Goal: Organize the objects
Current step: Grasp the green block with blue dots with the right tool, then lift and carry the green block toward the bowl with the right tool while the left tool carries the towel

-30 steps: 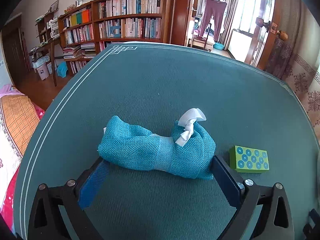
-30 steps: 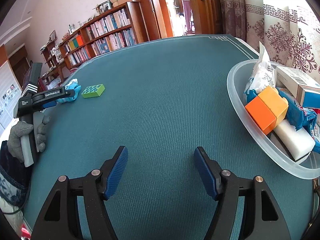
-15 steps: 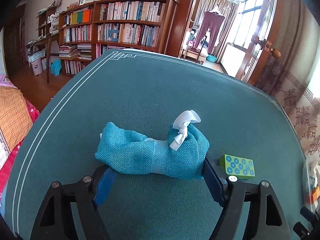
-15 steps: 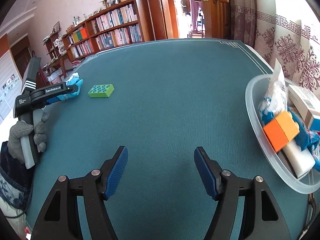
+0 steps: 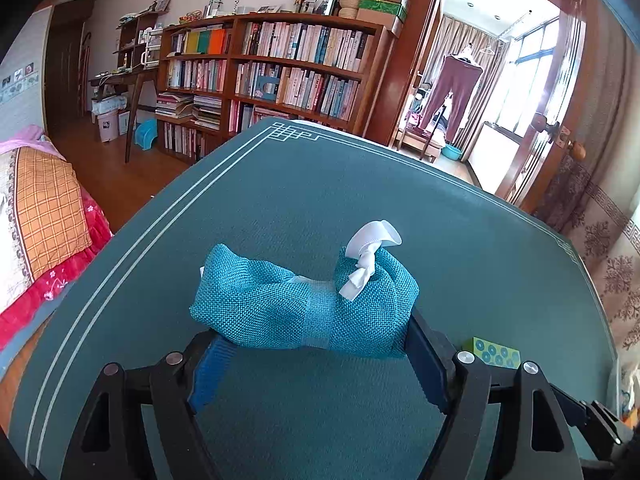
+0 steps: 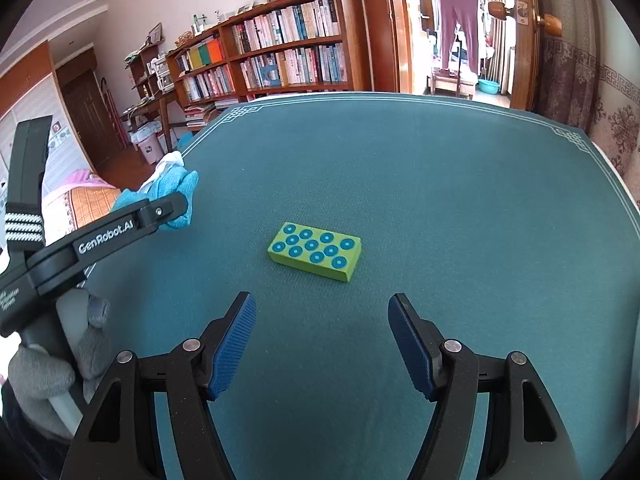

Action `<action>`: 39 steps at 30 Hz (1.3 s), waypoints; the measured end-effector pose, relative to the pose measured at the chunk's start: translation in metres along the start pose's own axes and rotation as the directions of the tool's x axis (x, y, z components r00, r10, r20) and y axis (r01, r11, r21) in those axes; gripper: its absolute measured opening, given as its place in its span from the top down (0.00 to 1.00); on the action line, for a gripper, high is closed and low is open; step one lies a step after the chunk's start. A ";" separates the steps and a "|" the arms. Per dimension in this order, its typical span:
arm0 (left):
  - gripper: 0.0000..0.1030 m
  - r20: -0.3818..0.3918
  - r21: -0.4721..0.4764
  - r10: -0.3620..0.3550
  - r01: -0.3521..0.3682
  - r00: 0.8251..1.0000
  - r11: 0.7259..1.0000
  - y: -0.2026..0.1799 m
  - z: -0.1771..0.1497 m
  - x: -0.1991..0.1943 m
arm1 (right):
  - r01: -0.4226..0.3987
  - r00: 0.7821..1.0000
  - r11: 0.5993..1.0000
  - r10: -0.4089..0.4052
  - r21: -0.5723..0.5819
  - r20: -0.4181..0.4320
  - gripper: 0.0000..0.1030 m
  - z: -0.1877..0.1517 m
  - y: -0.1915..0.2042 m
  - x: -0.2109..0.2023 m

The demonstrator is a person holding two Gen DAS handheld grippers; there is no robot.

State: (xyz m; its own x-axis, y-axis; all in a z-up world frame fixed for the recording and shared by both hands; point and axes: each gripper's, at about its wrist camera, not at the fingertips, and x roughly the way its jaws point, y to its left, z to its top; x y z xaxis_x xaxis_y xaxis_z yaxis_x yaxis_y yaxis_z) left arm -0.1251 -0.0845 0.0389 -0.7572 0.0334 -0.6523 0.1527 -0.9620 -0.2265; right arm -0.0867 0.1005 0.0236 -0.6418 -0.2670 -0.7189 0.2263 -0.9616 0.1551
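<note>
My left gripper [image 5: 316, 344] is shut on a teal woven pouch [image 5: 296, 304] tied with a white ribbon [image 5: 366, 258] and holds it above the green table [image 5: 280, 200]. The pouch also shows in the right wrist view [image 6: 172, 192], clamped in the left gripper [image 6: 176, 208]. A lime-green block with blue dots [image 6: 315, 251] lies flat on the table just ahead of my right gripper [image 6: 322, 332], which is open and empty. The block's corner shows in the left wrist view [image 5: 496, 352], behind the right finger.
The table has a white border line [image 6: 400, 106] near its edges. Bookshelves [image 5: 280, 68] and a doorway [image 5: 480, 92] stand beyond the far edge. A bed with an orange checked cover [image 5: 36, 216] lies left of the table.
My left gripper has closed on the pouch and lifted it off the table. My right gripper has swung left from the tub to face the green block close up.
</note>
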 end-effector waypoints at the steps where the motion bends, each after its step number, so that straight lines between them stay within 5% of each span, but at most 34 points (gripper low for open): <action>1: 0.20 -0.002 -0.008 0.001 -0.001 1.000 1.000 0.002 0.000 0.001 | 0.000 1.000 1.000 0.000 0.008 -0.006 0.32 0.003 0.002 0.006; 16: 0.20 -0.030 -0.055 0.003 -0.004 1.000 0.998 0.011 0.000 0.007 | 0.136 0.991 0.990 -0.136 -0.024 -0.005 0.36 0.024 0.018 0.046; 39: 0.20 -0.024 -0.007 -0.012 0.012 1.000 1.000 0.004 -0.001 0.005 | 0.102 0.995 0.995 -0.102 -0.009 0.004 0.37 -0.020 0.003 0.003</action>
State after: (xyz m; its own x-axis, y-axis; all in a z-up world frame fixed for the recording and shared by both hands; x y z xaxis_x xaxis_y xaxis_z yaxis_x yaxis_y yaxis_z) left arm -0.1273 -0.0879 0.0340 -0.7434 0.0512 -0.6669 0.1485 -0.9595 -0.2393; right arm -0.0736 0.0980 0.0083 -0.6644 -0.1679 -0.7282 0.1664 -0.9832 0.0749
